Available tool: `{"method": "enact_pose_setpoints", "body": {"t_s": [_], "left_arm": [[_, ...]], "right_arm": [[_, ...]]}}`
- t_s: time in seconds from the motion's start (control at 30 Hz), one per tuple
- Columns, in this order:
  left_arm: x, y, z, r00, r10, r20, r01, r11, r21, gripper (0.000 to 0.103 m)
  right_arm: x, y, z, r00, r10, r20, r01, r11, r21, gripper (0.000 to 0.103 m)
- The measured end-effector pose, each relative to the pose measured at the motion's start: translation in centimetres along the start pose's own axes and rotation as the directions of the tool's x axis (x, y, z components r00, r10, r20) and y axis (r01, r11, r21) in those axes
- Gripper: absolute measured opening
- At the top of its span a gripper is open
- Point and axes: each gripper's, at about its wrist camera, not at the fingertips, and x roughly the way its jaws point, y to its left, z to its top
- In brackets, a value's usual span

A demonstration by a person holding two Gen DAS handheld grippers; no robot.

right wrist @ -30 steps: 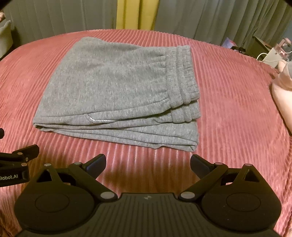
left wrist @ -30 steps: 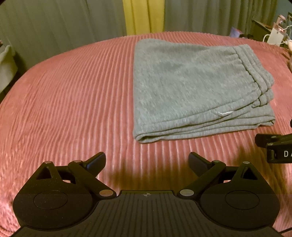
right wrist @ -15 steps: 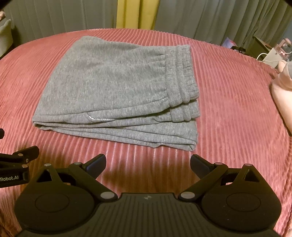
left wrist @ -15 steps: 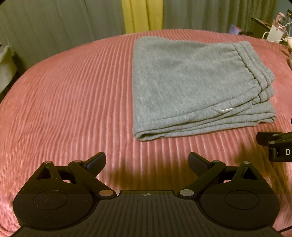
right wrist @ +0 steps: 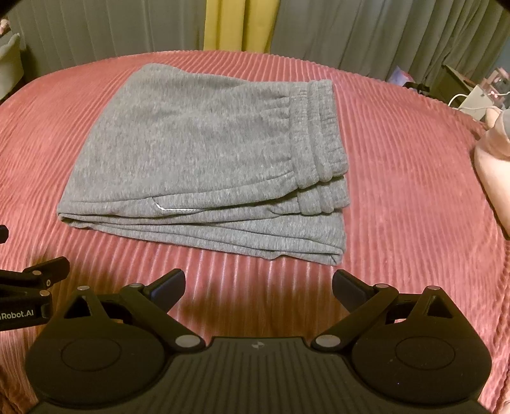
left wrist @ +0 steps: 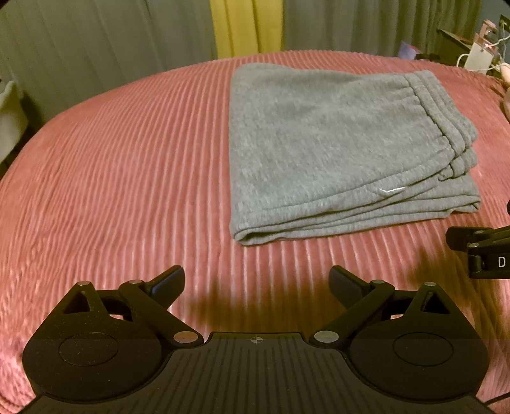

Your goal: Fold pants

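Observation:
The grey pants (left wrist: 334, 149) lie folded in a flat stack on the pink ribbed bedspread (left wrist: 127, 178), waistband on the right side. They also show in the right wrist view (right wrist: 204, 162). My left gripper (left wrist: 256, 281) is open and empty, a little in front of the stack's near left corner. My right gripper (right wrist: 258, 285) is open and empty, in front of the stack's near edge. Neither touches the cloth. The right gripper's finger shows at the right edge of the left view (left wrist: 478, 242).
Grey and yellow curtains (left wrist: 248, 25) hang behind the bed. A dark side table with white devices and cables (right wrist: 471, 92) stands at the back right. A pale pink object (right wrist: 494, 172) lies at the bed's right edge.
Both grippers have shifted only slightly; the left view has drifted a little so the pants sit a touch higher. The pants have not moved and both grippers stay open.

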Motion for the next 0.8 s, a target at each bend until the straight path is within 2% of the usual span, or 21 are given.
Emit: {"method": "enact_pose_setpoints", "body": {"t_s": [0.8], "left_arm": [[0.02, -0.06, 0.04, 1.0, -0.006, -0.002, 0.006, 1.0, 0.008, 0.1]], "right_arm": [[-0.06, 0.07, 0.06, 1.0, -0.001, 0.0, 0.001, 1.0, -0.001, 0.099]]}}
